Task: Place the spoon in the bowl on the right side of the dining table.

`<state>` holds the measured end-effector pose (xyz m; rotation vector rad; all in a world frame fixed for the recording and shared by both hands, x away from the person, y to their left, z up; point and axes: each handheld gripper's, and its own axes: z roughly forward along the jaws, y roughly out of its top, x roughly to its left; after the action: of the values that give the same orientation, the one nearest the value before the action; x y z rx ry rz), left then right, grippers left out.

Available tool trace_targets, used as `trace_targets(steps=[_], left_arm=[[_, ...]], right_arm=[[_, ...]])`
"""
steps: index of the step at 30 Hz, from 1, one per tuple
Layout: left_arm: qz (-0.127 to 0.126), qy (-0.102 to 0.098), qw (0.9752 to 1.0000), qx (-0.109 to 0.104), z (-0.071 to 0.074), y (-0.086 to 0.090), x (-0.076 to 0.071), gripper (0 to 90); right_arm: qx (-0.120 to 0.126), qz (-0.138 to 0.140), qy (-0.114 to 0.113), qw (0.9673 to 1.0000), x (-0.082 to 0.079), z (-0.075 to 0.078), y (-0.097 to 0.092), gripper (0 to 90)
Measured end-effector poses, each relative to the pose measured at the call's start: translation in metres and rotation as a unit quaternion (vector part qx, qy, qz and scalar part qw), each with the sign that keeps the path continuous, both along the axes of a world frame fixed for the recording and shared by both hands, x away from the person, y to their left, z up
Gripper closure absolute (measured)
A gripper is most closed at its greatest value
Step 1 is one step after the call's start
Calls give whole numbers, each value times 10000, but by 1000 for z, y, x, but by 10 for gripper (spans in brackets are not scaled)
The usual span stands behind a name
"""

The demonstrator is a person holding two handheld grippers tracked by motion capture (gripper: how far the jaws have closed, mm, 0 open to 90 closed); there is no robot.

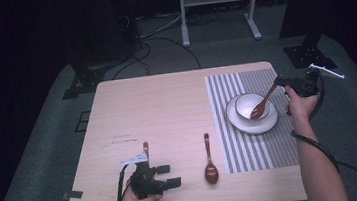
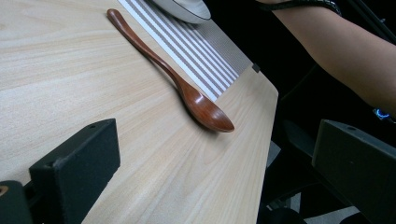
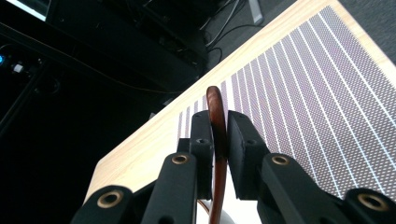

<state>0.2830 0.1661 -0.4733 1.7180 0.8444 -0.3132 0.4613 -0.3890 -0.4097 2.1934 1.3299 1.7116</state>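
Observation:
My right gripper [image 1: 280, 81] is shut on the handle of a brown wooden spoon [image 1: 264, 102]. That spoon slants down so its scoop rests inside a white bowl [image 1: 244, 104], which sits on a white plate [image 1: 256, 129] on a striped placemat [image 1: 272, 146]. In the right gripper view the two pads clamp the spoon handle [image 3: 215, 112] above the placemat [image 3: 317, 93]. My left gripper [image 1: 169, 176] lies open near the table's front edge. A second spoon [image 1: 209, 163] lies to its right on bare wood, also seen as the spoon [image 2: 187, 88] ahead of the open left gripper [image 2: 215, 158]. A third spoon's handle [image 1: 145, 147] pokes out behind the left gripper.
The wooden table [image 1: 157, 107] stands on grey carpet. A white frame [image 1: 216, 1], black stand feet [image 1: 81, 83] and cables lie on the floor behind it. A piece of dark tape [image 1: 73, 194] marks the front left corner. The person's right forearm [image 2: 336, 51] runs along the table's right side.

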Motion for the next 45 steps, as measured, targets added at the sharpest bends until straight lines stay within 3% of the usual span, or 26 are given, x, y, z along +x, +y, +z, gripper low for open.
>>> trace_targets(steps=[14,19,26,45], left_arm=[[-27,-10,10000,16,0,-2,0,0],[-47,-20,10000,31,0,-3,-1,0],[-40,-13,10000,51,-1,-3,0,0],[-2,-67,10000,52,1,-1,-1,0]], right_arm=[[75,297,-13,9995,-13,-5,-7,668],[-60,546,63,9985,-18,-6,-5,634],[-45,833,91,9965,-30,-8,-3,615],[-2,1236,39,9923,-59,-10,4,596]])
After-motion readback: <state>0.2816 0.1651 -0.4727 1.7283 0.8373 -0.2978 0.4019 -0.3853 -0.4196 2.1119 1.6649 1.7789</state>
